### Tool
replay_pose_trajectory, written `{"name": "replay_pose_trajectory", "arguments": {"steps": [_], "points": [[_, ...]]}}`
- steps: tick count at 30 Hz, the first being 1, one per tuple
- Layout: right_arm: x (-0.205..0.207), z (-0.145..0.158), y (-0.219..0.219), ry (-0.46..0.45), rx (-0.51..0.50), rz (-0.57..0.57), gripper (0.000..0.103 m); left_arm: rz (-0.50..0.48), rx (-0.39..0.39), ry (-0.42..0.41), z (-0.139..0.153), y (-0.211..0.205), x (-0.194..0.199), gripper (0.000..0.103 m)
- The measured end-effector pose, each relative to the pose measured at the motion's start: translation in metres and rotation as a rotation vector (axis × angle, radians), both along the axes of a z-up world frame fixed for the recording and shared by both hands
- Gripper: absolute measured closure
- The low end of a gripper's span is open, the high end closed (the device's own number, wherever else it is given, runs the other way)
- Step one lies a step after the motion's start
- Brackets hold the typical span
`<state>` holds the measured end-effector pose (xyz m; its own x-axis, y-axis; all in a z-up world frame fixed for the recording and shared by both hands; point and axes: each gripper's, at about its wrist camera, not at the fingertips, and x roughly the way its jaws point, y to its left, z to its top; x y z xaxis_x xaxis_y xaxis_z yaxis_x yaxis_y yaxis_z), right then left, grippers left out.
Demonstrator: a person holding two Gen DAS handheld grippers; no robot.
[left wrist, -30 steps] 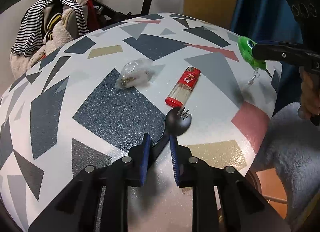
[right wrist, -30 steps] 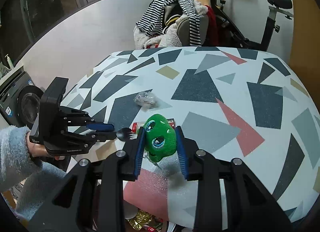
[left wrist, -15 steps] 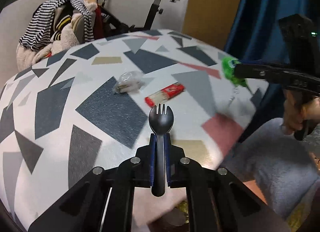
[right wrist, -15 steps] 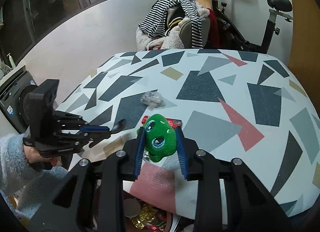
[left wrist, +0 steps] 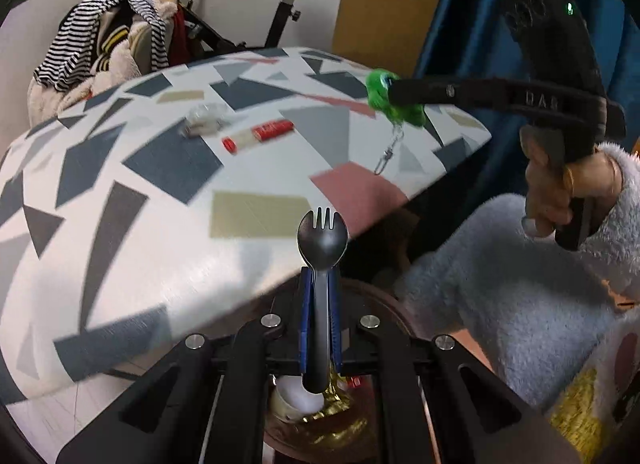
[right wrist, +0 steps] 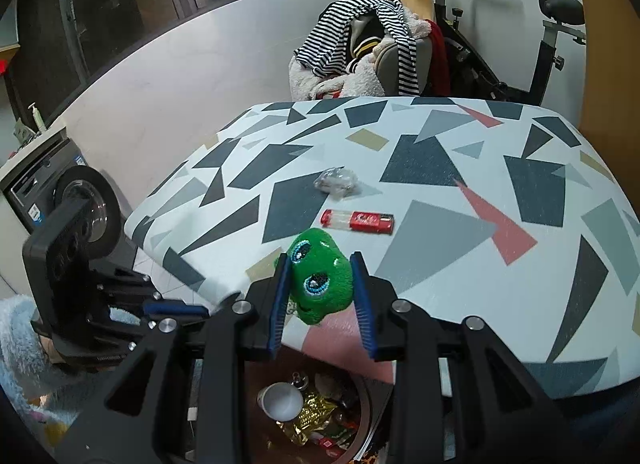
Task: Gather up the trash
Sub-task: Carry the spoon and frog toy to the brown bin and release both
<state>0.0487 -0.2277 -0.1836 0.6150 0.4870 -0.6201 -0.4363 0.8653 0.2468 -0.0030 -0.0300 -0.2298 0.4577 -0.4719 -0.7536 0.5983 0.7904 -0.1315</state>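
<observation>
A black spork [left wrist: 322, 236] stands upright in my left gripper [left wrist: 319, 272], which is shut on its handle just past the edge of the patterned table [left wrist: 120, 224]. Below it is a round trash bin [left wrist: 384, 304] holding a white cup and a gold wrapper. My right gripper [right wrist: 319, 260] is shut on a green plush toy [right wrist: 320, 276] over the table's near edge, above the same bin [right wrist: 372, 396]. In the left wrist view the plush toy [left wrist: 378, 94] has a metal clip hanging under it. A red lighter [right wrist: 358, 221] and a crumpled plastic wrapper [right wrist: 336, 181] lie on the table.
Behind the table stand a chair piled with striped clothes [right wrist: 360, 36] and an exercise bike [right wrist: 552, 24]. A washing machine [right wrist: 68, 192] is at the left. A blue curtain [left wrist: 480, 4] hangs on the right. A person's fluffy pale-blue sleeve [left wrist: 520, 284] lies beside the bin.
My left gripper shut on the spork's handle, lifted it off the table and drew back past the edge over the bin. My right gripper with the plush drew back slightly toward the edge.
</observation>
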Motion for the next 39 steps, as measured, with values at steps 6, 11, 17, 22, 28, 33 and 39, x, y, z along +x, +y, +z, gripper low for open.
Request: {"name": "replay_pose_trajectory", "arguments": {"steps": [6, 11, 17, 22, 28, 33, 39], "points": [[-0.010, -0.003, -0.003, 0.011, 0.000, -0.005, 0.070, -0.028, 0.028, 0.029, -0.012, -0.011, -0.005, 0.094], [-0.015, -0.004, -0.008, 0.013, -0.001, -0.012, 0.070, -0.058, 0.006, 0.043, -0.014, -0.020, -0.002, 0.060], [-0.020, -0.005, -0.013, 0.019, -0.002, -0.015, 0.070, 0.028, -0.033, -0.017, 0.007, -0.006, 0.003, 0.037], [-0.024, -0.010, -0.011, 0.033, -0.010, -0.004, 0.070, 0.144, -0.085, -0.058, 0.029, 0.023, 0.005, 0.014], [-0.032, -0.019, 0.000, 0.054, -0.041, 0.036, 0.070, 0.246, -0.071, -0.086, 0.041, 0.053, -0.002, 0.006], [-0.038, -0.029, 0.014, 0.077, -0.072, 0.074, 0.070, 0.273, -0.040, -0.104, 0.046, 0.067, -0.012, 0.006], [-0.043, -0.043, 0.031, 0.117, -0.117, 0.127, 0.070, 0.285, -0.008, -0.128, 0.046, 0.077, -0.023, 0.006]]}}
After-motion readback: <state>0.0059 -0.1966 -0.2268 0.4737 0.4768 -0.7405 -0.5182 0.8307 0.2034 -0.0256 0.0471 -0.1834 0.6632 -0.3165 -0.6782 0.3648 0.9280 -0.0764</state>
